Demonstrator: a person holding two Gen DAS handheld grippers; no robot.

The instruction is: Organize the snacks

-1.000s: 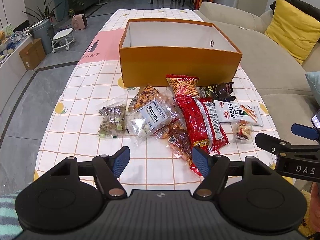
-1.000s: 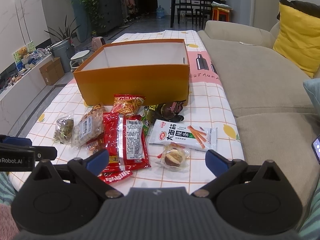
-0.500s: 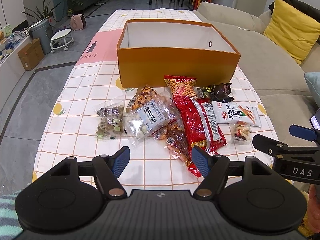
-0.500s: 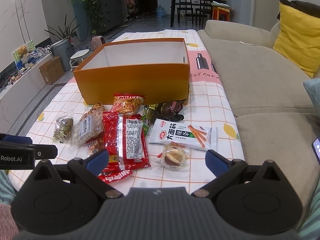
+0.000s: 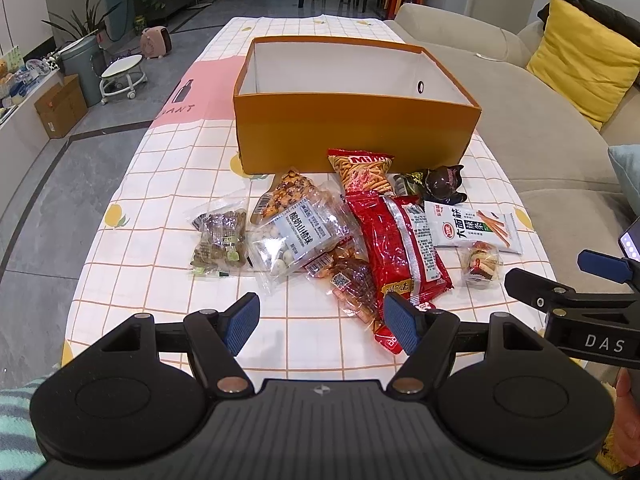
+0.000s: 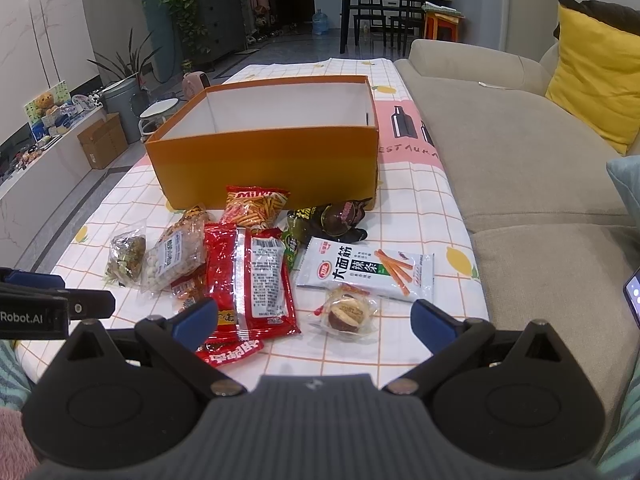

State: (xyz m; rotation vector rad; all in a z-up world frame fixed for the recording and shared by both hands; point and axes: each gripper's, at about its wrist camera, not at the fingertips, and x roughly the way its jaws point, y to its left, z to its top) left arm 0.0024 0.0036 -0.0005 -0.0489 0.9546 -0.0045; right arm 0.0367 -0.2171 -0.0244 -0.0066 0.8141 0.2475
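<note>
Snacks [image 5: 348, 236] lie in a loose heap on the table [image 5: 160, 184], just in front of the near wall of an open orange box [image 5: 356, 136] whose white inside shows nothing in it. The left gripper [image 5: 320, 322] hangs over the near edge of the table with its blue-padded fingers [image 5: 242, 322] spread wide and nothing between them; the heap sits beyond the fingertips, and only the low end of the long red packet [image 5: 396, 248] reaches close to the right-hand pad. The right gripper [image 6: 314, 320] is likewise wide open and empty, its fingers [image 6: 434, 322] standing either side of a small clear-wrapped pastry [image 6: 348, 312] that lies on the cloth beyond them, untouched. Behind the pastry lies a white packet with orange sticks printed on it [image 6: 368, 274], then a dark brown wrapped sweet [image 6: 340, 218] and an orange packet of crisp sticks [image 6: 256, 206] near the box. To the left are a clear bag of pale round sweets [image 5: 292, 236] and a small bag of brownish wrapped pieces [image 5: 220, 240]. The table wears a white cloth with an orange grid, lemon prints and a pink panel. A beige sofa [image 6: 520, 152] with a yellow cushion [image 6: 596, 72] runs along the right side; a grey tiled floor, potted plants, a cardboard carton and a dark dining set fill the rest of the room. Several packets overlap, so the lower ones are partly hidden, and a green packet beside the dark sweet is mostly covered. A phone screen is cut off at the right edge of both views.
</note>
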